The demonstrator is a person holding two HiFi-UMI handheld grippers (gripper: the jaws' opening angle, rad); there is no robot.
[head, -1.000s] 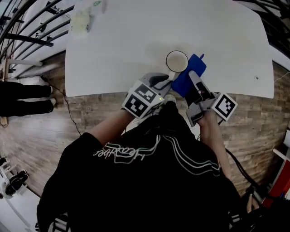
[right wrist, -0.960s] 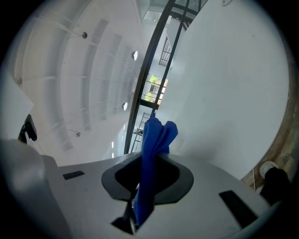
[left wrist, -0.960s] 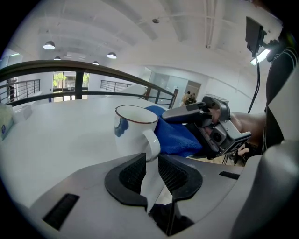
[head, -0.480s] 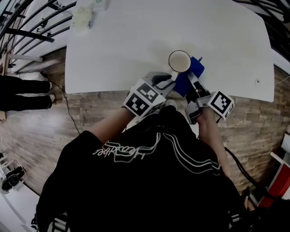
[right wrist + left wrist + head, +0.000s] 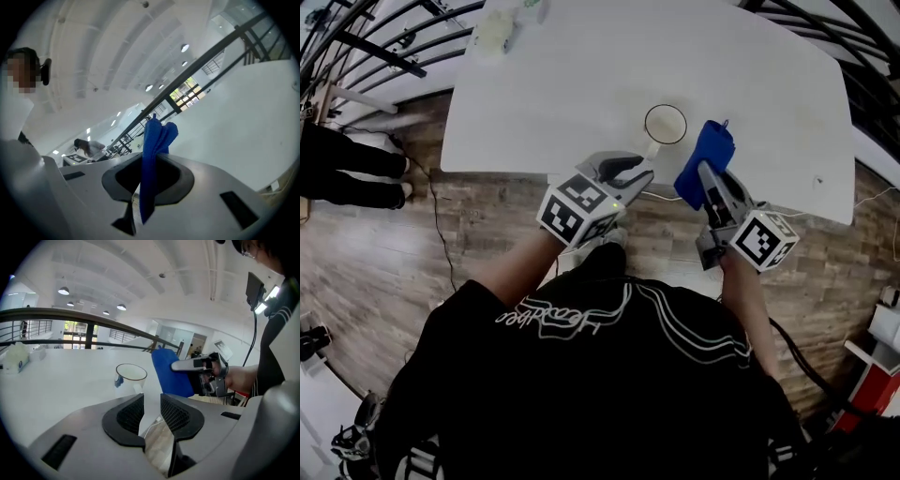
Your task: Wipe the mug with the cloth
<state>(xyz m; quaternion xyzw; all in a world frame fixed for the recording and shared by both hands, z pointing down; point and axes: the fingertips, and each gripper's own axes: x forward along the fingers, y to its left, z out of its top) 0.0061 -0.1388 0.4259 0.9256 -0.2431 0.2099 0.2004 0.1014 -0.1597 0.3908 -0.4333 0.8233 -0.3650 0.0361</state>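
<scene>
Big white table (image 5: 581,84) out in front, wood floor (image 5: 487,244) under its near edge, and the person in the black top (image 5: 609,375) stands right against that edge with both tools raised.

The left gripper (image 5: 639,169) is over the table's lip, its marker cube (image 5: 572,211) turned up toward the head camera. Its jaws have just been opening. In the left gripper view (image 5: 151,401) the two pads stand apart with nothing in the gap, only table edge, floor and a thin white cable (image 5: 154,423) showing through.

The right gripper (image 5: 710,173) is clamped tight on the blue cloth (image 5: 705,159). In the right gripper view (image 5: 150,173) the cloth (image 5: 152,140) is pinched in a narrow fold between the pads. Part pokes up past the tips in a bunched crest, and a tail hangs down behind them.

The mug (image 5: 665,125) stands upright on the table near the front edge, open mouth up, and nobody is holding it. It sits just beyond the left tips, apart from them, with its handle turned back their way. From the left gripper view the mug (image 5: 130,377) is ahead and a touch left of the gap, and the cloth (image 5: 168,373) hangs just beside it on the right. From overhead a sliver of table shows between the two.

A small pale bundle (image 5: 492,33) lies on the far left corner, well apart from all this.
</scene>
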